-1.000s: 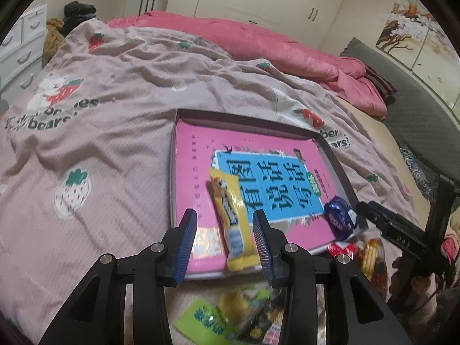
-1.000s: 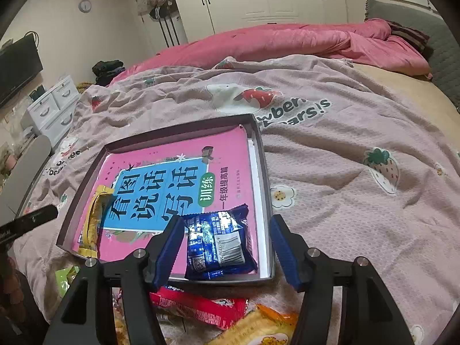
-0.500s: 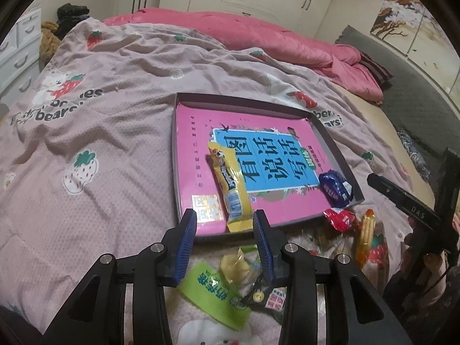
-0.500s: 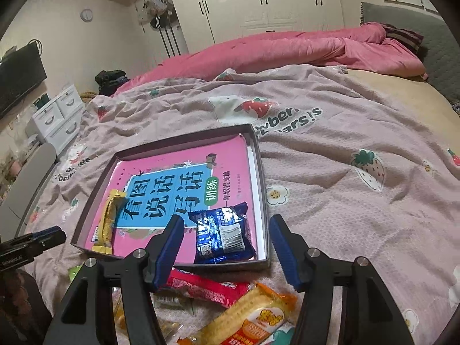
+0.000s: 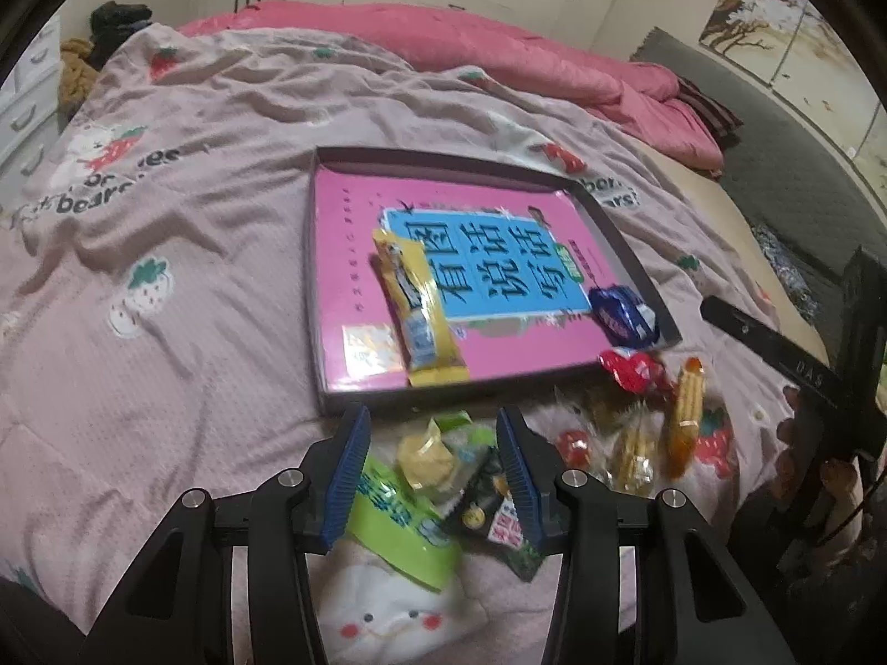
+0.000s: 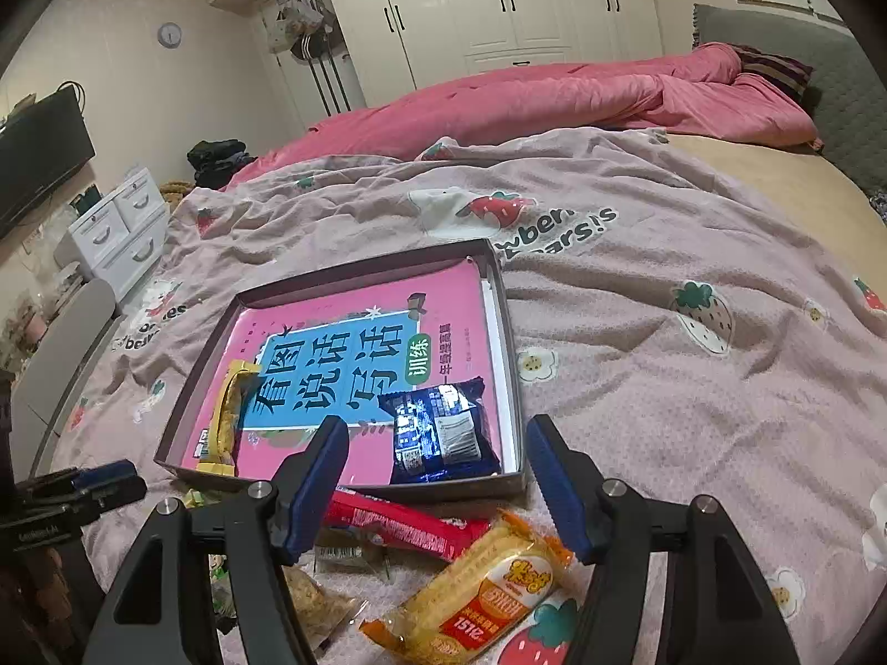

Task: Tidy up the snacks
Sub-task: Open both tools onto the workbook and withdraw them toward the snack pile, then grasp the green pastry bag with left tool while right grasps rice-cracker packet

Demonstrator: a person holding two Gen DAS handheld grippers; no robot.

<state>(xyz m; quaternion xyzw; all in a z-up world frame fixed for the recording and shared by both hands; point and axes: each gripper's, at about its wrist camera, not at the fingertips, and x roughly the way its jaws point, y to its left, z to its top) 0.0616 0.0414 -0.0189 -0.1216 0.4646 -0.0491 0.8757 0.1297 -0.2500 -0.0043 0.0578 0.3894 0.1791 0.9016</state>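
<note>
A shallow dark box (image 5: pixel 327 299) (image 6: pixel 513 388) lies on the bed with a pink book inside. On the book lie a yellow snack bar (image 5: pixel 418 310) (image 6: pixel 224 421) and a blue snack packet (image 5: pixel 623 316) (image 6: pixel 441 435). Loose snacks lie in front of the box: a green packet (image 5: pixel 399 521), a pale yellow wrapped snack (image 5: pixel 424 457), a dark packet (image 5: pixel 493 515), a red packet (image 6: pixel 404 523) (image 5: pixel 632 368) and an orange cracker pack (image 6: pixel 488 590) (image 5: pixel 684 415). My left gripper (image 5: pixel 432 471) is open and empty above the green packet. My right gripper (image 6: pixel 438 490) is open and empty above the red packet.
The bed has a mauve strawberry-print blanket (image 6: pixel 665 360) and a pink duvet (image 6: pixel 554 100) at the back. White drawers (image 6: pixel 119 227) and a grey chair (image 6: pixel 61 354) stand to the left of the bed. Wardrobes line the far wall.
Both grippers have drawn back from the box toward the near edge of the bed. The yellow bar and blue packet stay in the box, and more loose snacks have come into view.
</note>
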